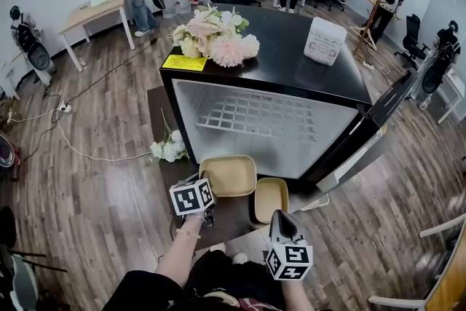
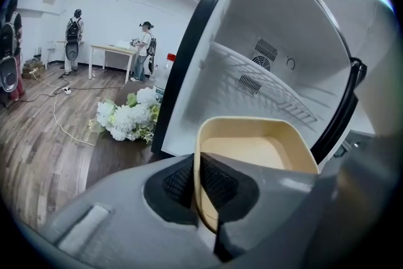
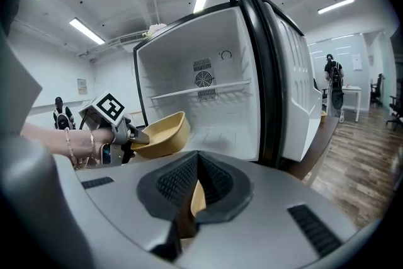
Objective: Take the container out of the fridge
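A black fridge [image 1: 277,62] stands with its door [image 1: 364,138] swung open to the right, and its white inside [image 1: 247,124] holds only a wire shelf. Two tan containers hang just in front of the opening. My left gripper [image 1: 210,194] is shut on the near rim of the larger container [image 1: 228,175], and the pads [image 2: 217,183] pinch its wall [image 2: 252,148]. My right gripper [image 1: 279,217] is shut on the rim of the smaller container [image 1: 271,198], whose edge [image 3: 197,198] shows between the pads. In the right gripper view the left gripper [image 3: 135,134] carries its container [image 3: 165,132].
A bunch of flowers [image 1: 215,33] and a white box [image 1: 324,40] sit on the fridge top. More flowers [image 1: 169,147] lie on the floor to the left of the fridge. Cables run over the wooden floor; people, a desk [image 1: 91,11] and chairs stand far behind.
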A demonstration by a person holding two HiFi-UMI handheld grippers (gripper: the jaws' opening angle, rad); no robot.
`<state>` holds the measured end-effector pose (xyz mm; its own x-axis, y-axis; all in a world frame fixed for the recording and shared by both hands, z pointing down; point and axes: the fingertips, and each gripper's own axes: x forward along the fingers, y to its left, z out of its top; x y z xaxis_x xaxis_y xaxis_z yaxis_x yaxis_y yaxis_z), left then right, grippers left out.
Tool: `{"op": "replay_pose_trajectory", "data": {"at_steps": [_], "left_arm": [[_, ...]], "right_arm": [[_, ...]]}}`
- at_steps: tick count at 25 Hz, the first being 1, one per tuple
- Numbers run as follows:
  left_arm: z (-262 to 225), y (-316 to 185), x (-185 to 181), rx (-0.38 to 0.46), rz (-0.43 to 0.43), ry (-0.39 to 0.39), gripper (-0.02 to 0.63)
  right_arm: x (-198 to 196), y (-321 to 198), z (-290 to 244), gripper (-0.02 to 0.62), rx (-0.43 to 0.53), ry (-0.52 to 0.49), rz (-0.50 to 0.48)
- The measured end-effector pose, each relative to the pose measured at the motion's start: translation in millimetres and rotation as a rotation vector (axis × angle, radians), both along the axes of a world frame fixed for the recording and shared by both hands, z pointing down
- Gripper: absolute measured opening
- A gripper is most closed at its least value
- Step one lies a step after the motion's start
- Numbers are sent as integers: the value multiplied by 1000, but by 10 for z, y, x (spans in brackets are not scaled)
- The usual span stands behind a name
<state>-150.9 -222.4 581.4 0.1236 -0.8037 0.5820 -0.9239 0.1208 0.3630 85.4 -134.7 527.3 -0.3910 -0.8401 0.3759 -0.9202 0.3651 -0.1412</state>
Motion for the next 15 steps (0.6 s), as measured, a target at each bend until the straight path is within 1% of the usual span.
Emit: {"op": "replay_pose_trajectory", "data": {"at_steps": [7, 15], "left_arm": [[158, 292, -91, -19, -30, 40, 9], [332, 514, -199, -64, -42, 1, 11]], "right_arm": [[-31, 27, 40, 9, 0, 14, -4], [-112, 74, 96, 9, -10, 22, -24]]}}
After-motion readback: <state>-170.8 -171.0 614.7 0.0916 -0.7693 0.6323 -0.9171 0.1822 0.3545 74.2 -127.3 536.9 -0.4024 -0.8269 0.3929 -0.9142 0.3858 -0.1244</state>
